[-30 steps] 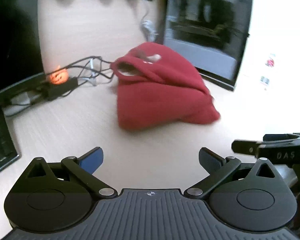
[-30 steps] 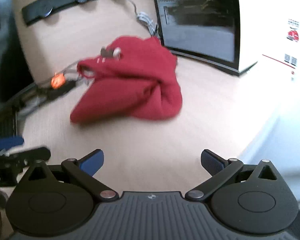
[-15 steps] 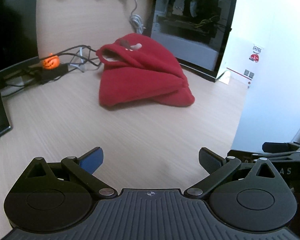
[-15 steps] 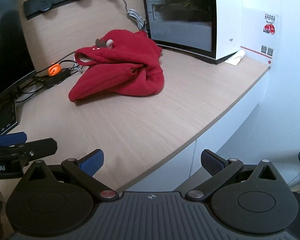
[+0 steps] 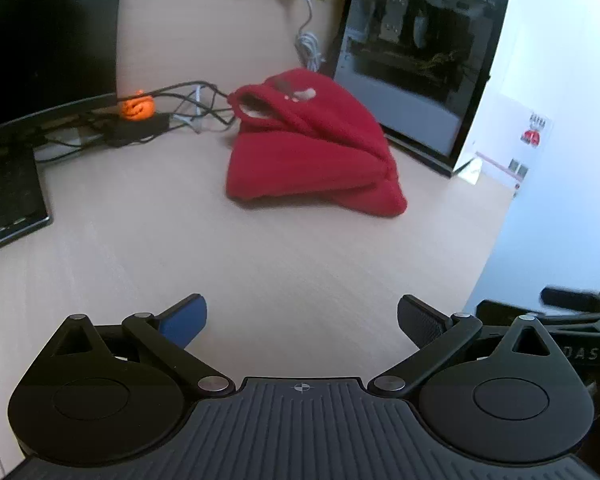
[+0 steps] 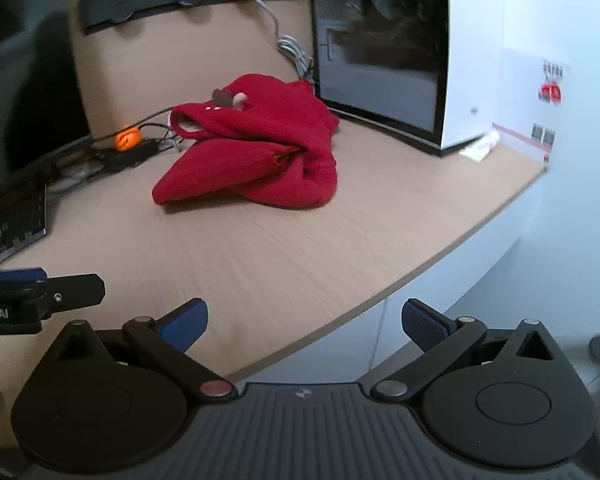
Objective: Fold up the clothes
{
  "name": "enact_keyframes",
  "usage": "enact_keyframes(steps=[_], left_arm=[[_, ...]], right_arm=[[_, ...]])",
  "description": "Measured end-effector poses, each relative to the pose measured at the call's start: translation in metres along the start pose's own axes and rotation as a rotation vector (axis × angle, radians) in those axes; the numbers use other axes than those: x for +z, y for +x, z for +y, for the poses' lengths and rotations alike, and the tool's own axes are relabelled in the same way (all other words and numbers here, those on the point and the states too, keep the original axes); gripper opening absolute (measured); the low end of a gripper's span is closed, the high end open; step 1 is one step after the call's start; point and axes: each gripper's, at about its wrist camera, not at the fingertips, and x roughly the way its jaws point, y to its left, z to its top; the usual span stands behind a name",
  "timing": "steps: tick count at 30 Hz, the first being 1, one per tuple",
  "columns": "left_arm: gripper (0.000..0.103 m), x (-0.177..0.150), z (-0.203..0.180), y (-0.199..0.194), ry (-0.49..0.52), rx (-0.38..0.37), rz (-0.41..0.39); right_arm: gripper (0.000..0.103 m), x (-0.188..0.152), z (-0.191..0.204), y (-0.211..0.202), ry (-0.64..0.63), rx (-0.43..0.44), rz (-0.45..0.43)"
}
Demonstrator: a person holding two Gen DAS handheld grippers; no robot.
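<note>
A red fleece garment point(image 5: 312, 148) lies folded in a bundle on the wooden desk point(image 5: 180, 240), near the back; it also shows in the right wrist view point(image 6: 256, 156). My left gripper point(image 5: 302, 316) is open and empty, held over the desk well in front of the garment. My right gripper point(image 6: 304, 320) is open and empty, at the desk's front edge point(image 6: 380, 296), far from the garment. The left gripper shows at the left of the right wrist view point(image 6: 40, 292).
A computer case point(image 5: 416, 60) stands behind and right of the garment. Cables point(image 5: 180, 108) and an orange pumpkin figure point(image 5: 138, 106) lie at the back left. A keyboard point(image 5: 8, 196) sits at the left. A white wall point(image 6: 560, 160) is at the right.
Both grippers have pulled back from the garment over the last second and stayed open. The left view has turned slightly left since half a second ago. The garment has not moved.
</note>
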Motion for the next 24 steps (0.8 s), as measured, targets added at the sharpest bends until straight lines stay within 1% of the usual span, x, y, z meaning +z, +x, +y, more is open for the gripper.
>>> enact_keyframes(steps=[5, 9, 14, 24], left_arm=[[0.103, -0.003, -0.006, 0.002, 0.042, -0.029, -0.001], [0.103, -0.005, -0.009, 0.003, 0.072, -0.042, 0.011], [0.103, -0.006, -0.009, 0.002, 0.082, -0.057, 0.015], [0.103, -0.008, -0.007, 0.001, 0.101, -0.108, 0.02]], right_arm=[[0.103, -0.009, 0.001, -0.001, 0.007, 0.005, 0.0], [0.103, -0.013, -0.001, 0.0, 0.052, 0.009, 0.013], [0.103, -0.014, 0.0, -0.002, 0.075, -0.001, 0.015], [0.103, -0.016, 0.009, -0.003, 0.062, -0.023, 0.026]])
